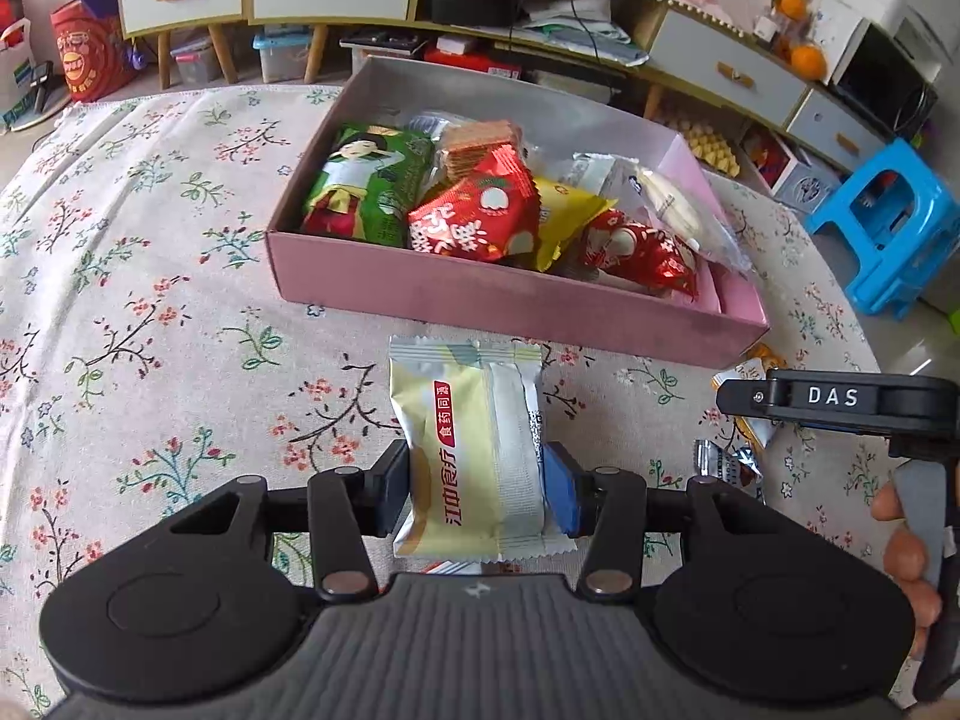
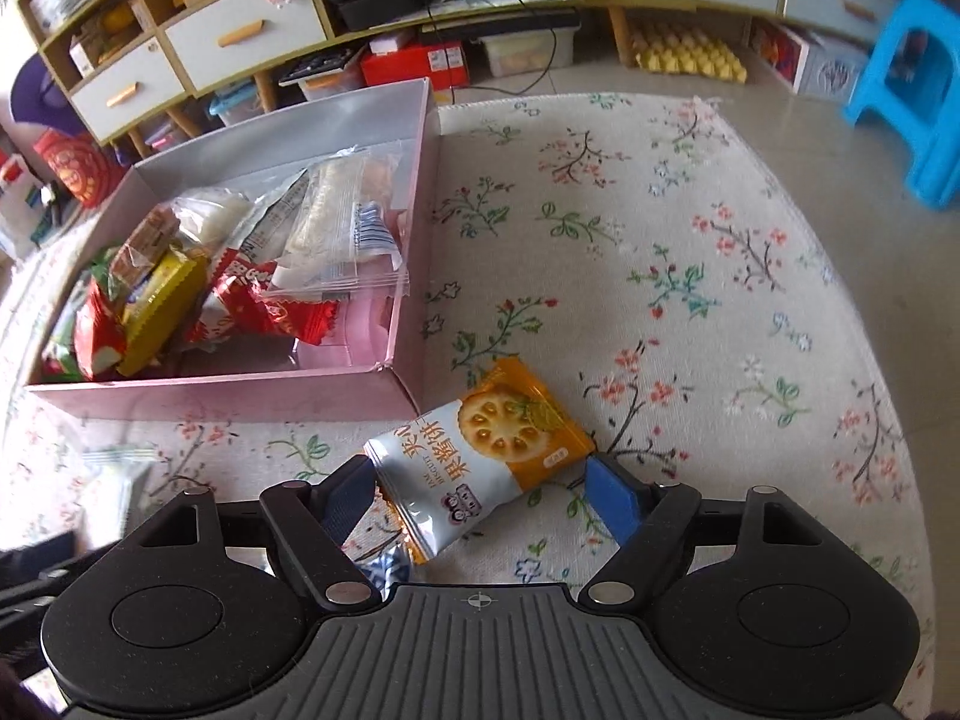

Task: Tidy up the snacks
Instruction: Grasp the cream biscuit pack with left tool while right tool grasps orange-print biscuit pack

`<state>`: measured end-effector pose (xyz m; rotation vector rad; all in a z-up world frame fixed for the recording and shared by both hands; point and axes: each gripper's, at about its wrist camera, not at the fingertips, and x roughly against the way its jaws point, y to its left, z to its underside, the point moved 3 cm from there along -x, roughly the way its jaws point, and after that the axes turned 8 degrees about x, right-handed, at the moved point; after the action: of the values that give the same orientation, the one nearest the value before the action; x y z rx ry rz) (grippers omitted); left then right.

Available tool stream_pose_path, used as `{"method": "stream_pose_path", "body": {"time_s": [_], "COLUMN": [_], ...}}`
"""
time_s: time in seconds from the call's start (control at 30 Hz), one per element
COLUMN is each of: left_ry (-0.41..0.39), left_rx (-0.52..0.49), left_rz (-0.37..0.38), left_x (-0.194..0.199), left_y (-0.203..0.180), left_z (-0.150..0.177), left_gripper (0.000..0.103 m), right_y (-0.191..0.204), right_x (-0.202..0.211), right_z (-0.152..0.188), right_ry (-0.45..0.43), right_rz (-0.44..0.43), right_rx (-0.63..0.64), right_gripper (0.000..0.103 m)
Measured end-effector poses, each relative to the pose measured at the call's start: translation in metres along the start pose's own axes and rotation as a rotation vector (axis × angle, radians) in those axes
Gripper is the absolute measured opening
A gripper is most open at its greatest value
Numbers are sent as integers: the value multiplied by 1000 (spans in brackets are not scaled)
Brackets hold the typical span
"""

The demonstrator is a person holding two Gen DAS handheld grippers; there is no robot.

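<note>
- A pink cardboard box (image 1: 516,300) with an open top sits on a floral-print cloth (image 1: 150,276), already part-filled with wrapped snacks: a green packet, red packets, a yellow one and clear bags.
- The left gripper (image 1: 477,495) is clamped on a pale yellow and white foil snack packet (image 1: 474,450), its pads pressing both sides; the packet sits just near of the box's front wall.
- The right gripper (image 2: 480,495) has its jaws spread wide around an orange and silver biscuit packet (image 2: 480,456) lying flat on the cloth, just right of the box's near corner. The left pad seems to touch the packet's edge, though blur makes this uncertain; the right pad stands clear.
- Step in hand, as I judge it: moving the last loose snacks into the box, one per gripper.
- Next move calls for carrying the yellow packet over the front wall, then releasing it into a free gap, probably the bare pink floor at the box's right end.
- The right gripper needs to close squarely across the biscuit packet before lifting.
</note>
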<state>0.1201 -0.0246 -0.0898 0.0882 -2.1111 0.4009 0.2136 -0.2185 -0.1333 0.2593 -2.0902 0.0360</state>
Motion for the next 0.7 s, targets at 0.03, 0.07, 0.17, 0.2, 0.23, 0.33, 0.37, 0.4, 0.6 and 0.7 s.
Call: {"method": "stream_pose_path", "body": {"time_s": [0.03, 0.07, 0.17, 0.2, 0.23, 0.33, 0.37, 0.4, 0.6, 0.7], "left_ry": [1, 2, 7, 6, 4, 1, 1, 3, -5, -10], "left_rx": [5, 11, 27, 29, 30, 33, 34, 36, 43, 47], "left_rz": [1, 0, 1, 3, 6, 13, 14, 16, 28, 36], "left_x": [0, 0, 2, 3, 4, 6, 6, 6, 10, 13], "left_y": [2, 3, 7, 8, 9, 10, 10, 10, 11, 12], "left_z": [-1, -1, -2, -3, -3, -4, -4, -4, -7, -8], "left_gripper": [44, 44, 44, 44, 44, 44, 44, 44, 44, 44], "right_y": [0, 1, 7, 8, 9, 7, 7, 7, 0, -2], "right_x": [-1, -1, -2, -2, -1, 1, 2, 2, 4, 6], "right_z": [0, 0, 1, 1, 1, -1, -1, -1, -3, -3], "right_ry": [-5, -9, -12, -13, -12, -10, -6, -4, 20, 22], "right_rz": [6, 14, 43, 55, 67, 68, 70, 71, 55, 36], "right_rx": [2, 7, 37, 46, 53, 48, 46, 46, 14, -7], "right_gripper": [79, 79, 77, 74, 68, 48, 44, 40, 27, 19]}}
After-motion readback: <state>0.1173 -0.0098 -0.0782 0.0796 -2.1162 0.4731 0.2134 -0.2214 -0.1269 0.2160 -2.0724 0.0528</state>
